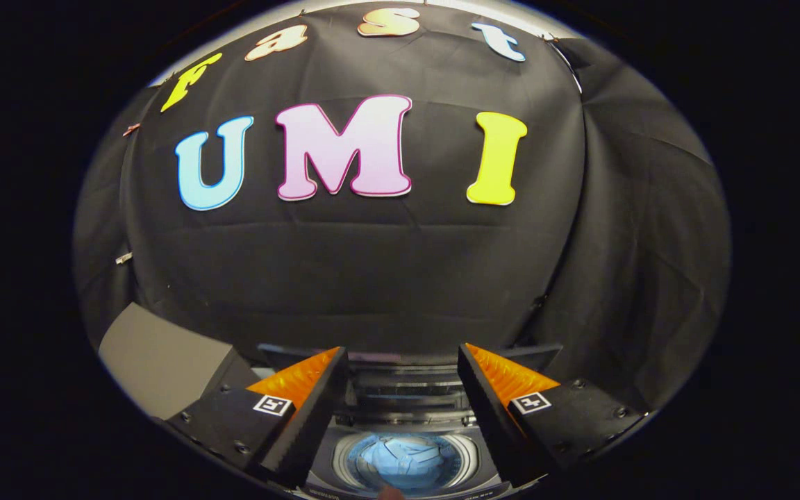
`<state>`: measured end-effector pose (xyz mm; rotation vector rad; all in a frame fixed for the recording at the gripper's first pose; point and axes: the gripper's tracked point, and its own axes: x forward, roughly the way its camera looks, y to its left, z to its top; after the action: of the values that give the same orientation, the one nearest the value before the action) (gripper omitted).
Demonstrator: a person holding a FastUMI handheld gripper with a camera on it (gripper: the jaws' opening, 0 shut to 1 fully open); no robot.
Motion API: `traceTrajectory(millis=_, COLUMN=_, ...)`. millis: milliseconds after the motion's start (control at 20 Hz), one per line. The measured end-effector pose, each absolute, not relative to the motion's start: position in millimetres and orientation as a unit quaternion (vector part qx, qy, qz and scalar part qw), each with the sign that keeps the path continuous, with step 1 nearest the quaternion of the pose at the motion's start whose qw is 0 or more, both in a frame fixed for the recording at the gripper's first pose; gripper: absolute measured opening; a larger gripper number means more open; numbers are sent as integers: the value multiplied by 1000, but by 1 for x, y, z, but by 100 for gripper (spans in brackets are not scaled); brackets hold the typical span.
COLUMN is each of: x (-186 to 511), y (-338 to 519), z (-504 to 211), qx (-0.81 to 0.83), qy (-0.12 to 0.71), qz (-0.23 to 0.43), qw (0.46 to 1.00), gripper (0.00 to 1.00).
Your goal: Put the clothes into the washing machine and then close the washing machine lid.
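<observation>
My gripper (401, 354) hangs open above the washing machine (403, 434), with nothing between its fingers (303, 410). Below and between the fingers I look down into the machine's round drum, where light blue clothes (400, 458) lie crumpled inside. The machine's lid (400, 385) stands raised at the back of the opening, just beyond the fingertips. The drum's pale rim rings the clothes.
A grey box-like surface (157, 357) stands to the left of the machine, beside the left finger. The black cloth wall (372, 278) rises close behind the machine and wraps around to the right.
</observation>
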<state>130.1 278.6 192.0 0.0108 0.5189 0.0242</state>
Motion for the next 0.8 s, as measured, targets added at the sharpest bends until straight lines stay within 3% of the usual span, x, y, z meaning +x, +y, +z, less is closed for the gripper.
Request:
traceTrajectory(millis=500, x=178, y=278, z=145, qx=-10, qy=294, qz=10, qw=956, gripper=99)
traceTrajectory(millis=800, x=164, y=276, z=128, qx=25, qy=300, qz=5, qw=954, gripper=98)
